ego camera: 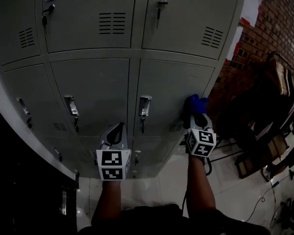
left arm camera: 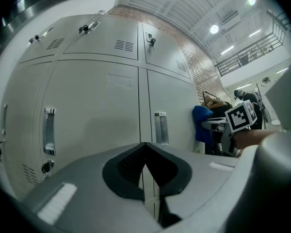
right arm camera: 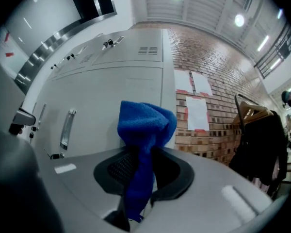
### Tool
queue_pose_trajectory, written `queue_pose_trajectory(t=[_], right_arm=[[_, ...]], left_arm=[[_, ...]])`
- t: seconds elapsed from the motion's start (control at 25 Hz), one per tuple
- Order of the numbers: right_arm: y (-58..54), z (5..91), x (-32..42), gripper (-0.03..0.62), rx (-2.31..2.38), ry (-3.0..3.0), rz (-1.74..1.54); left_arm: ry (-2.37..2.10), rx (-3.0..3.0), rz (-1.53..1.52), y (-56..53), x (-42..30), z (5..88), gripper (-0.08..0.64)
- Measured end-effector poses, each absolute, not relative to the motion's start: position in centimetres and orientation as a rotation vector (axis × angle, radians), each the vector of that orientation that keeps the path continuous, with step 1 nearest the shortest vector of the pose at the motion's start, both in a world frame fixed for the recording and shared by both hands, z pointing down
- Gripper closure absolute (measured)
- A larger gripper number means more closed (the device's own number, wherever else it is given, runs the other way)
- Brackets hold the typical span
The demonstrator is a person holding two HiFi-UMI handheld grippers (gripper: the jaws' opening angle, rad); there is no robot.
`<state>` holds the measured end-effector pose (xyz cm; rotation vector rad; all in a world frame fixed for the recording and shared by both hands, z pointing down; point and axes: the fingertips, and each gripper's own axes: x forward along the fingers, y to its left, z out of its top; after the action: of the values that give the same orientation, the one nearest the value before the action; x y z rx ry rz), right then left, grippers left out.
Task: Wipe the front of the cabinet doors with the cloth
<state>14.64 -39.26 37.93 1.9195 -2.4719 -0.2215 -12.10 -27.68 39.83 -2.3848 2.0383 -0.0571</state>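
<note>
Cloth (right arm camera: 144, 125): blue and bunched, clamped in the right gripper (right arm camera: 138, 178), just right of the door handle (ego camera: 144, 106). It seems to reach the cabinet door (ego camera: 179, 82), but the view is dim.
Left gripper (left arm camera: 144, 161): jaws together on nothing, left of that handle.
Risk: the loose wad may snag on the handle, or fold aside so the bare gripper scrapes the paint.
</note>
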Motion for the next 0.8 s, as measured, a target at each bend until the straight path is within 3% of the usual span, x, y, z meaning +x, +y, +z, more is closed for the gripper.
queue_pose_trajectory(t=[0.52,0.8], right_arm=[[-39.3,38.1,16.3,0.508,1.935,-2.419,-0.256],[-35.2,36.9,10.1,0.505,1.840,-2.589,-0.395]], left_arm=[[2.019,-2.409,-0.062,-28.3,-11.0,40.3,0.545],[2.053,-2.390,-0.082,-28.1,-12.1,40.9,0.545]])
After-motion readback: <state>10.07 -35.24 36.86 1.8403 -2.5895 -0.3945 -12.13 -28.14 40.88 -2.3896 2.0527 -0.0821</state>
